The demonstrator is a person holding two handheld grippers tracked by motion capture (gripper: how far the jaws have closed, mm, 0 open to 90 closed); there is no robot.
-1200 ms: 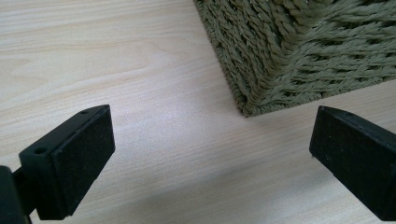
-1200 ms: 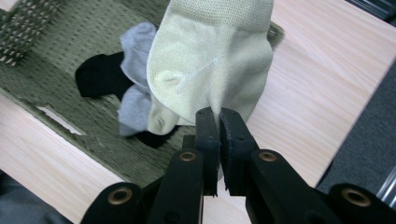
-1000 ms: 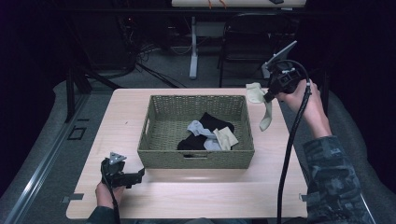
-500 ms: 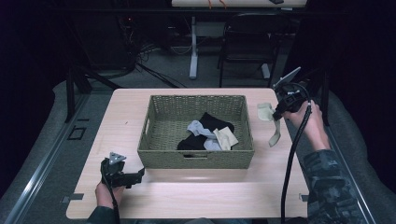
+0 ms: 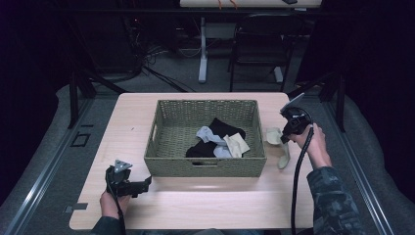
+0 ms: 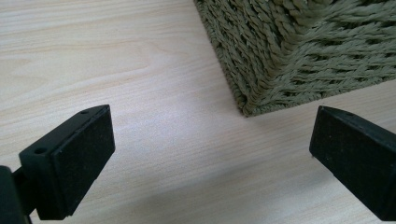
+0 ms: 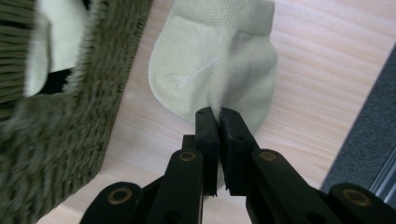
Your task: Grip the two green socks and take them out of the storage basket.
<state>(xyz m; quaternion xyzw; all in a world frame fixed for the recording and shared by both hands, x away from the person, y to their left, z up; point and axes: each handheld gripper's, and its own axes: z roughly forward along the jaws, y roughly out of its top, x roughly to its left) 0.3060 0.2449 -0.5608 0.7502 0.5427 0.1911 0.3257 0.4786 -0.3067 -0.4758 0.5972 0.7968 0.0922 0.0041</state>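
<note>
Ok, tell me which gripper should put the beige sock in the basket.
Right. The right gripper is already shut on the sock just beside the basket; the left gripper is open at the basket's far corner.

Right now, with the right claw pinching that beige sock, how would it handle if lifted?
The beige sock likely hangs floppy: it already drapes from the right claw to the table. Probably light, thin knit. Unlikely to slip, since the jaws are shut on its fabric.
</note>
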